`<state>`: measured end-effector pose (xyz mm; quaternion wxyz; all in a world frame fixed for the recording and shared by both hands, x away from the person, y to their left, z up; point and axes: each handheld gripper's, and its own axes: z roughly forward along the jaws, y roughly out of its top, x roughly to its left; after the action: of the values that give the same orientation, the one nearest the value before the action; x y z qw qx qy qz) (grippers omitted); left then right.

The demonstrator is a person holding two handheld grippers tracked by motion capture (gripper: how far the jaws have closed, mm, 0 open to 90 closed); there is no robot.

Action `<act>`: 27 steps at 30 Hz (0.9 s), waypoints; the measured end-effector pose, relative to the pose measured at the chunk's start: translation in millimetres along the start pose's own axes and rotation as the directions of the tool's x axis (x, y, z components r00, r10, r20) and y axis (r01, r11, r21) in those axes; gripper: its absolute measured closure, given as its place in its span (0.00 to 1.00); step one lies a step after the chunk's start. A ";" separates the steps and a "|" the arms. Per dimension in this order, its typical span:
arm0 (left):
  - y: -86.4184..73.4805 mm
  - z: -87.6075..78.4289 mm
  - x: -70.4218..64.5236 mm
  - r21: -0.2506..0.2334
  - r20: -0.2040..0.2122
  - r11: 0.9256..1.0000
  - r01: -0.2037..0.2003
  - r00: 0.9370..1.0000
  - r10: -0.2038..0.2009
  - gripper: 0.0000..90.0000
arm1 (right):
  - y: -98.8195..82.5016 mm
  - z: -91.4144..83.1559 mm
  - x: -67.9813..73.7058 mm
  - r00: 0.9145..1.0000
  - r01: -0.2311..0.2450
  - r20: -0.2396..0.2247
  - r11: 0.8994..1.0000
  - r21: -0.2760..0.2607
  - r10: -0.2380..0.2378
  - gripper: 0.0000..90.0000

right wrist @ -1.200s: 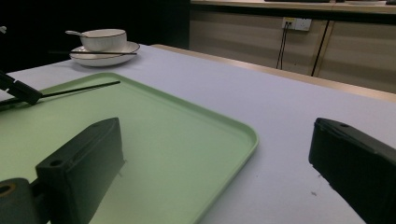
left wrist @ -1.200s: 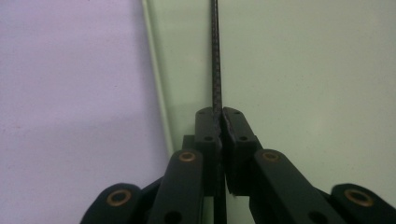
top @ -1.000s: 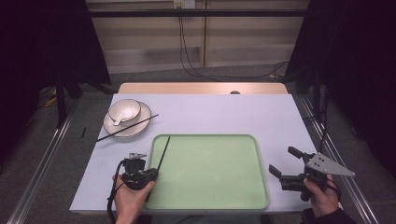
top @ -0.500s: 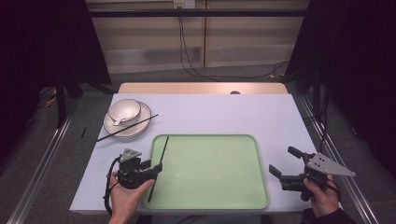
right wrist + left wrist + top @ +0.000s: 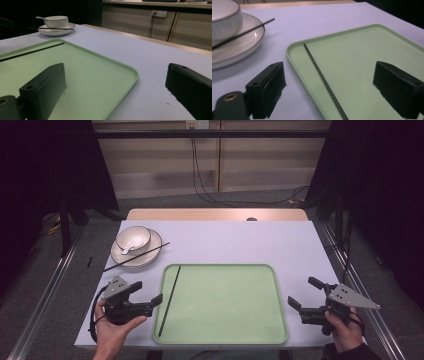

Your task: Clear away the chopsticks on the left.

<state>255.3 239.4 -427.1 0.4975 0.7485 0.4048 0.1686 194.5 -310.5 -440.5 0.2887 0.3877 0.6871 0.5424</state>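
Note:
A thin black chopstick [image 5: 170, 300] [image 5: 324, 82] lies inside the pale green tray [image 5: 222, 266] [image 5: 362, 50], along its left side. My left gripper [image 5: 146, 291] [image 5: 330, 82] hovers just left of the tray's edge. Its jaws have just been opening and stand wide apart with nothing between them. A second chopstick [image 5: 137, 256] [image 5: 244, 31] rests across a white plate [image 5: 150, 255] that holds a bowl [image 5: 133, 238] with a spoon in it. My right gripper [image 5: 305, 292] [image 5: 117, 87] is open beside the tray's right edge [image 5: 87, 70], holding nothing.
The tray sits on a pale lilac table cover [image 5: 250, 240]. The plate and bowl stand at the back left. Metal rails run along both sides of the table. A wooden strip [image 5: 215, 214] edges the far side.
The left gripper let go of the chopstick, which now lies in the tray. It opened and drew back to the left, off the tray. The right gripper stayed put.

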 end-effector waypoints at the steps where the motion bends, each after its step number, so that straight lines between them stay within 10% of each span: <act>1: 1.1 -3.2 3.6 -0.002 -0.021 1.000 -0.012 1.000 0.012 0.09 | 0.1 -0.2 0.0 1.000 0.001 -0.002 1.000 -0.002 -0.001 0.03; 13: 13.8 -26.0 63.0 -0.003 -0.085 0.997 -0.077 0.993 0.077 0.07 | -0.1 -0.3 -0.6 1.000 -0.002 0.004 1.000 -0.002 0.002 0.03; 27: 28.4 -20.7 101.9 0.084 -0.051 0.986 -0.147 0.987 0.152 0.07 | -0.5 -0.4 -1.9 1.000 0.001 0.000 1.000 0.004 -0.001 0.03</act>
<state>316.9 325.7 -408.1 0.4411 0.7909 0.3680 0.2107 195.1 -312.4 -440.9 0.2885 0.3877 0.6884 0.5410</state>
